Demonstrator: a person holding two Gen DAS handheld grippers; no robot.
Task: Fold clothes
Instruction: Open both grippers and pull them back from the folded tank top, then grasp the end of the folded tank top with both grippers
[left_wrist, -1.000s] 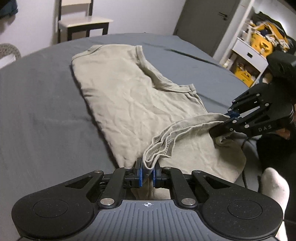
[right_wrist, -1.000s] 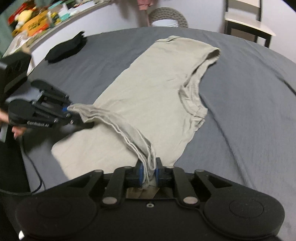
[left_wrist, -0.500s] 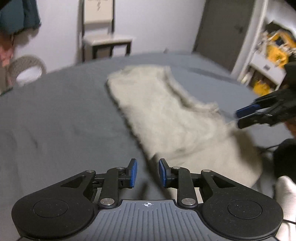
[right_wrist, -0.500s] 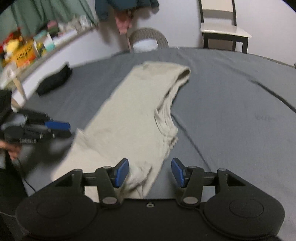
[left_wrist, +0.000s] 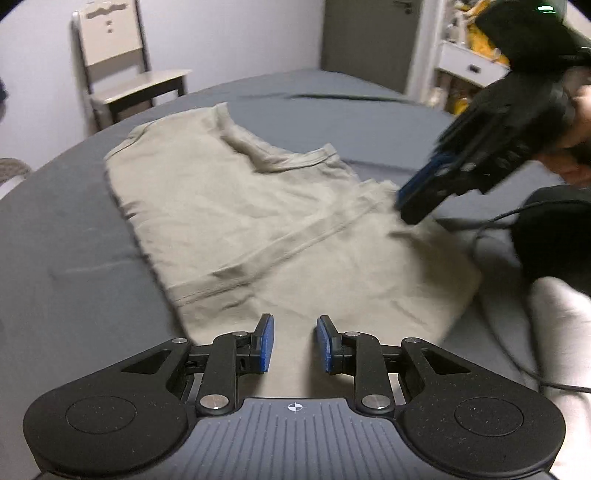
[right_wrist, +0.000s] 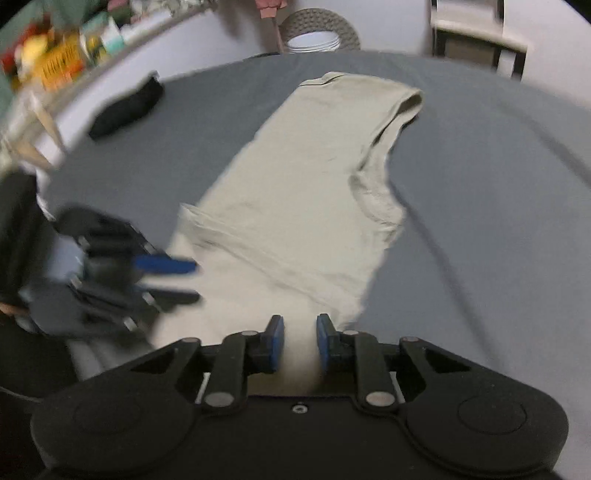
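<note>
Both grippers, left gripper and right gripper, hover released (2 empty jaws); a careless regrab could rumple the folded shirt.

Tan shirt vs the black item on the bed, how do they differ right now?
The tan shirt is pale, the black item dark. The tan shirt lies spread long and flat mid-bed, its near end folded over; the black item sits in a small bunched heap by the far left edge. The tan shirt reaches up to the open right gripper; the black item lies far from it. Both rest on the grey bed, ungripped.
</note>
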